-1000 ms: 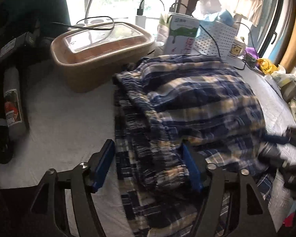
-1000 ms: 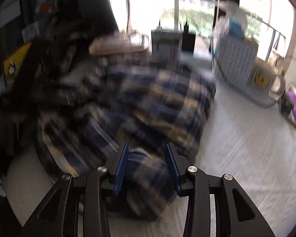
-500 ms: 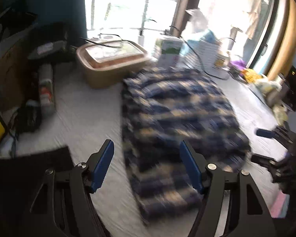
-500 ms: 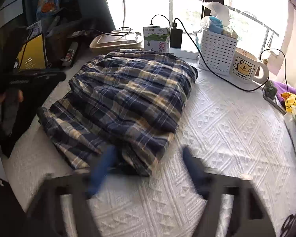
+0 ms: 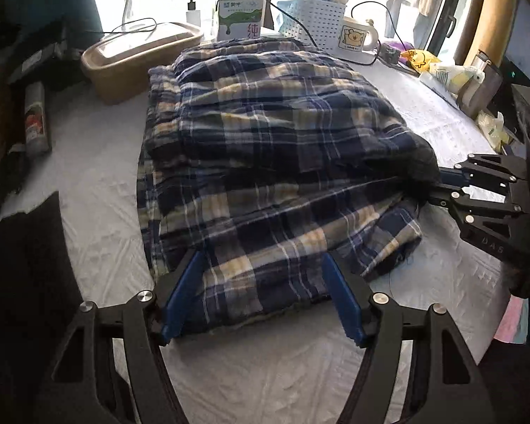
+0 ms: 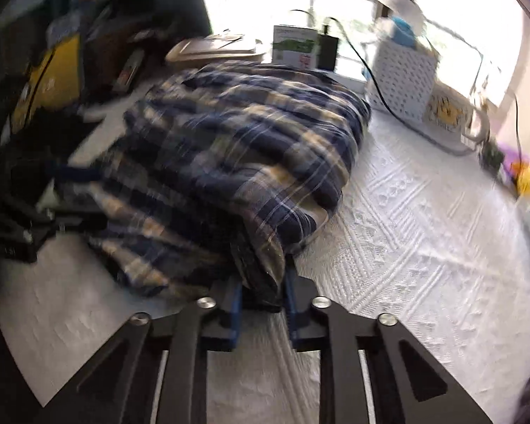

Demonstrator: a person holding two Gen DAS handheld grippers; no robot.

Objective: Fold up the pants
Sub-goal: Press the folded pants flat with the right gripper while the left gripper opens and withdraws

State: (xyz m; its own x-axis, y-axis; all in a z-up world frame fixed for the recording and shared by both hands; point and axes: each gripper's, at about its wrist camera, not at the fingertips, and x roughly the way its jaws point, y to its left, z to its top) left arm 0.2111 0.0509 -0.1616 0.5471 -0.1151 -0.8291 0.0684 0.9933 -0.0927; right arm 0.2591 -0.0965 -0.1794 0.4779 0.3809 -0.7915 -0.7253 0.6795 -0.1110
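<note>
Pants point(image 5: 275, 162) lie folded on my white cover point(image 5: 99, 162); my left gripper point(image 5: 261, 296) stands spread wide around their near edge, while my right gripper point(image 6: 261, 300) pinches 1 corner.

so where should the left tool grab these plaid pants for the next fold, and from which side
Probably the near hem edge of the plaid pants, approached low from the front. That edge lies flat on the white cover between the open fingers of the left tool. The right tool already pinches the thick side corner.
</note>
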